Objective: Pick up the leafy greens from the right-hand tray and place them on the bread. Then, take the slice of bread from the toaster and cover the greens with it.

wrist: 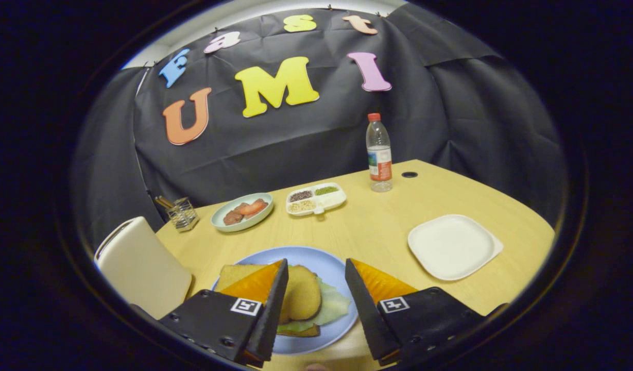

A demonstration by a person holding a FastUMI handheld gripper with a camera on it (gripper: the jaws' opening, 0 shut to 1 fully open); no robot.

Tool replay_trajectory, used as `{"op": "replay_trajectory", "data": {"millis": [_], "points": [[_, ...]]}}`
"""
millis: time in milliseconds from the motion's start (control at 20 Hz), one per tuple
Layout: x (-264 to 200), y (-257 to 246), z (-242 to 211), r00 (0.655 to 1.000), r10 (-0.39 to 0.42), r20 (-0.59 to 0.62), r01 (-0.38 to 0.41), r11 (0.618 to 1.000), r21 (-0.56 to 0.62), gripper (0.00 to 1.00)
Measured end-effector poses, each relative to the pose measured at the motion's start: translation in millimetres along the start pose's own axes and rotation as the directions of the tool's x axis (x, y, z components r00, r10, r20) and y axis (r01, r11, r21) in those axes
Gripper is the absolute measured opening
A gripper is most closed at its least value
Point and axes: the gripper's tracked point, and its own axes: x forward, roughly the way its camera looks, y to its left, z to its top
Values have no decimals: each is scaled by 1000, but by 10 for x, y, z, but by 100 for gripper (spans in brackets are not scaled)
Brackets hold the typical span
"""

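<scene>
Between the spread black-and-orange fingers of the gripper, which hold nothing, a golden slice of bread lies over pale leafy greens on the round blue plate. Both steps look done; the next move is likely just a clean retreat. At two o'clock sits the bare white square tray; at nine, the cream toaster.

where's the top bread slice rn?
Gripper view: the top bread slice lies on the leafy greens on the blue plate, between the open tool's fingers, left of the white tray.
</scene>
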Motion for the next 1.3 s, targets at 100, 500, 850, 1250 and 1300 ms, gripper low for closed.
{"op": "replay_trajectory", "data": {"millis": [100,500,850,1250,1300], "points": [[-203,-49,197,998,-9,64,12,999,-37,69],[-1395,-5,831,959,-1,283,49,985,-165,96],[-2446,171,533,935,33,354,29,986,-167,95],[-2875,365,74,936,87,341,-25,983,-181,95],[-2884,392,52,938,90,335,-32,984,-176,95]]}}
